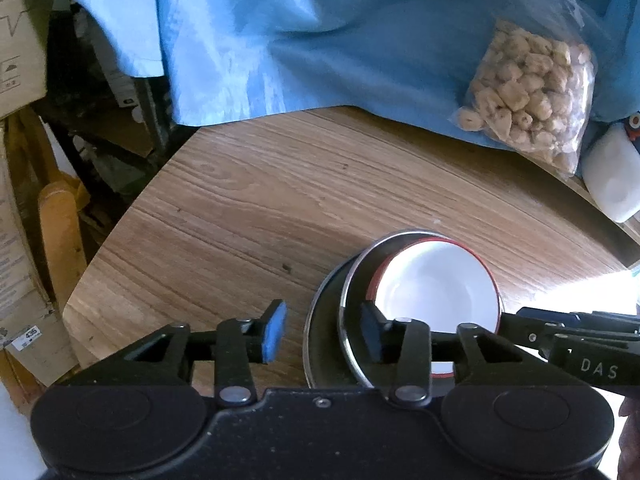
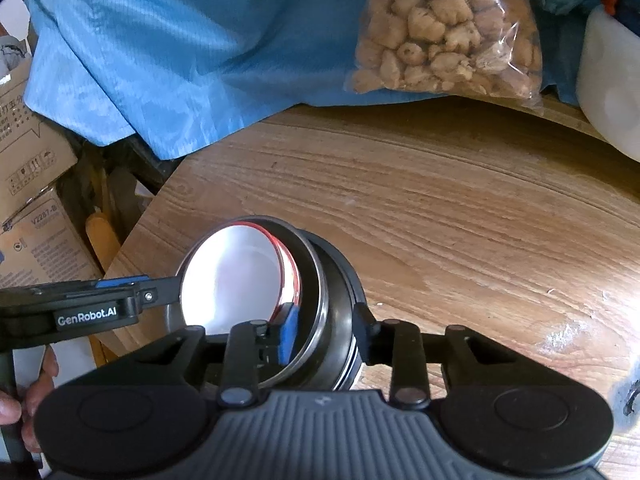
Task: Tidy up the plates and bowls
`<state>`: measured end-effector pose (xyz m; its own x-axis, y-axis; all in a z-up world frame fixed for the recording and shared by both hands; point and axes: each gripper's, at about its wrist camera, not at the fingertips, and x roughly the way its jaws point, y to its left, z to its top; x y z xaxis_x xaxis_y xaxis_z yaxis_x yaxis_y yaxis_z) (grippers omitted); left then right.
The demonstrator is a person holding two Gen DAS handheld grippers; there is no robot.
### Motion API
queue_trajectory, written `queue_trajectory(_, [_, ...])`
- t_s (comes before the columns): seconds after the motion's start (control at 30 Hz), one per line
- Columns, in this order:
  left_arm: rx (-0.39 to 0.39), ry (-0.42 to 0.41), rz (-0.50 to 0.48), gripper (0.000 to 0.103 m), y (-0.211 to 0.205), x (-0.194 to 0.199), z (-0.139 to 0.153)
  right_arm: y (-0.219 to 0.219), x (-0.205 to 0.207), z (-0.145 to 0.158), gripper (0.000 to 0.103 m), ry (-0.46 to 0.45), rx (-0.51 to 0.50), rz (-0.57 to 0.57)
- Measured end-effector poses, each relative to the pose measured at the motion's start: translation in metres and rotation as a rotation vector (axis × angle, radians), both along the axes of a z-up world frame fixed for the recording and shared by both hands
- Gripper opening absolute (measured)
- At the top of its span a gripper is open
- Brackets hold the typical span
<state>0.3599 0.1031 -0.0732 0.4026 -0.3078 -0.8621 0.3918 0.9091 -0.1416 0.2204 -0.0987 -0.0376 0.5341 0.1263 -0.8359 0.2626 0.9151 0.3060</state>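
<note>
A white bowl with a red rim [image 1: 438, 292] sits nested in a steel bowl [image 1: 352, 320], which rests on a dark plate [image 1: 320, 344] on the wooden table [image 1: 280, 200]. My left gripper [image 1: 324, 330] is open, its right finger inside the steel bowl's left rim and its left finger outside over the table. In the right wrist view my right gripper [image 2: 326, 330] is open and straddles the right walls of the stack: the blue-padded left finger is inside the steel bowl [image 2: 316, 300] beside the white bowl [image 2: 232, 280], the right finger outside the dark plate [image 2: 346, 300].
A blue cloth [image 1: 300, 40] covers the table's far side, with a clear bag of beige snacks [image 1: 528, 92] and a white container [image 1: 612, 176] at the right. Cardboard boxes [image 1: 16, 40] and wooden slats [image 1: 60, 232] stand off the table's left edge.
</note>
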Motion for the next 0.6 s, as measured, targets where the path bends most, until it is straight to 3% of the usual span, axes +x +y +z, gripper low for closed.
queue_trajectory(0.2, [0.001, -0.012, 0.025, 0.056, 0.003, -0.003, 0.002, -0.003, -0.003, 0.0, 0.049, -0.002, -0.006, -0.008])
queue_trajectory(0.3, [0.007, -0.016, 0.036, 0.067, 0.005, -0.004, 0.003, -0.003, -0.006, 0.0, 0.057, 0.001, -0.013, -0.015])
queue_trajectory(0.6, [0.027, -0.042, 0.067, 0.089, 0.014, -0.007, 0.006, -0.002, -0.011, 0.002, 0.079, 0.001, -0.048, -0.047])
